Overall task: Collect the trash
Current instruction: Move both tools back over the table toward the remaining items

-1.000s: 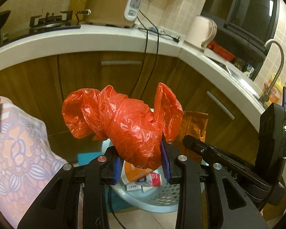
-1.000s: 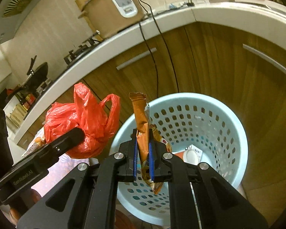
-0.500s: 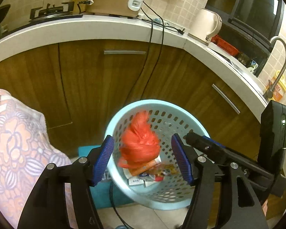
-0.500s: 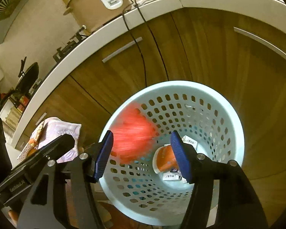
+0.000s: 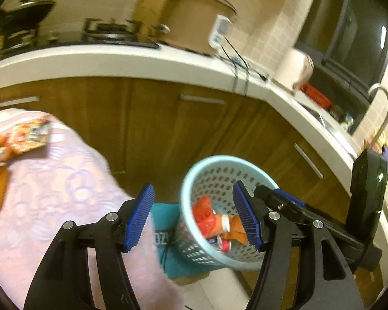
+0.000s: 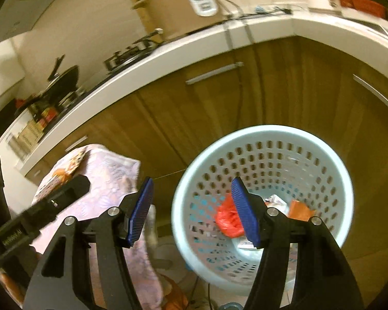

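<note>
Inside the light-blue basket (image 6: 261, 134), at its bottom, now lie the red bag (image 6: 226, 219) and orange wrapper (image 6: 298, 209) released a second ago, leaving left gripper (image 5: 192, 217) and right gripper (image 6: 191, 211) spread empty for further trash.

Each black claw (image 5: 192, 215) has ribbed blue pads (image 5: 139, 217) and silver screws (image 5: 111, 216).
</note>
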